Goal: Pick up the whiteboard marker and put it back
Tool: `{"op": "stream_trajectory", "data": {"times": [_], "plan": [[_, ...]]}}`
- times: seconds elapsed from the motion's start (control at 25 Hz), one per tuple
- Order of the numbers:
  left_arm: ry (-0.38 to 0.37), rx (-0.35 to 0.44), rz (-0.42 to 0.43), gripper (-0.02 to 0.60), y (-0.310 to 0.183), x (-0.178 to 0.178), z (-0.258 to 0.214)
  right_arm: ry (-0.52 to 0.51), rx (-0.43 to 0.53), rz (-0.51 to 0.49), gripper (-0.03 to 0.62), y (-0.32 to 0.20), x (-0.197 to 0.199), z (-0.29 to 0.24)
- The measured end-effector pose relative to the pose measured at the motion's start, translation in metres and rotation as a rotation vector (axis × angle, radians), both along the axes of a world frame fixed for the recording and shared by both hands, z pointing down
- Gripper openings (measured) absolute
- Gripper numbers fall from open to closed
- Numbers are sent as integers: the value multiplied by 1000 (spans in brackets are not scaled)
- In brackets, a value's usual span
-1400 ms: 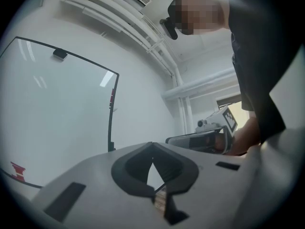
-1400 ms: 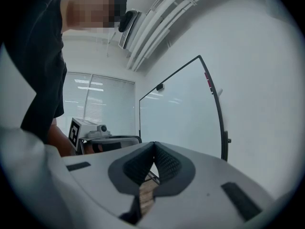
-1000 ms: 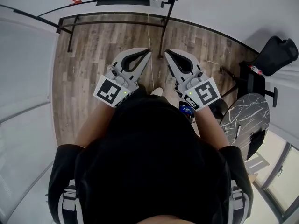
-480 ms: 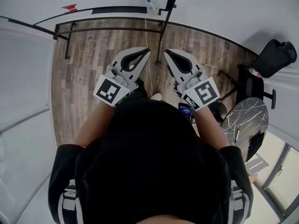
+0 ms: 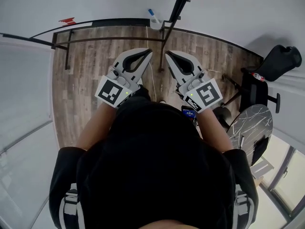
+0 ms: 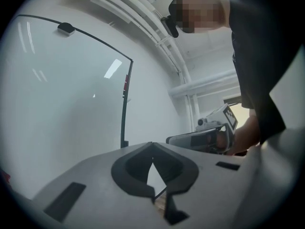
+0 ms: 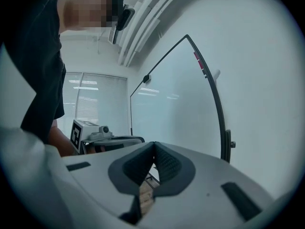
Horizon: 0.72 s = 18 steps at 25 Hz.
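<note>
Whiteboard [image 7: 176,109] ahead of the person, upright on a stand frame [image 5: 109,28] resting on the floor [image 5: 90,66]. Whiteboard marker [image 5: 151,12] in a holder [image 5: 156,24] at the board's lower edge, just left of the stand's post [image 5: 180,1]. Left claw [image 5: 150,50] and right claw [image 5: 167,53] side by side, near each other but apart, between person and board. Round bench [image 5: 248,123] to the person's right. Chair [image 5: 257,85] just beyond it, nearer the wall.

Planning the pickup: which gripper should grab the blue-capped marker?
Probably left: the left gripper points toward the marker, while a black pole crosses between it and the right gripper.
</note>
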<state>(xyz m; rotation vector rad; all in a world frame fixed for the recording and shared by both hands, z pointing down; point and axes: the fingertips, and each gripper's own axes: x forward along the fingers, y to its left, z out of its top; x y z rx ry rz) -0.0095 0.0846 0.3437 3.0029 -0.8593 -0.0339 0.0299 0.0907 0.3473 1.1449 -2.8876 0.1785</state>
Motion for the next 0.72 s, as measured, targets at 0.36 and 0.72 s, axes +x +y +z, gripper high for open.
{"op": "stream_trajectory", "data": {"times": [0.36,0.72], "plan": [[-10,-27,33,3,-67,-11,6,9,-25,39,-6,-67,-14,5],[-3,-46,73,3,-110,-31,15,30,-53,70,-6,-109,-35,16]]}}
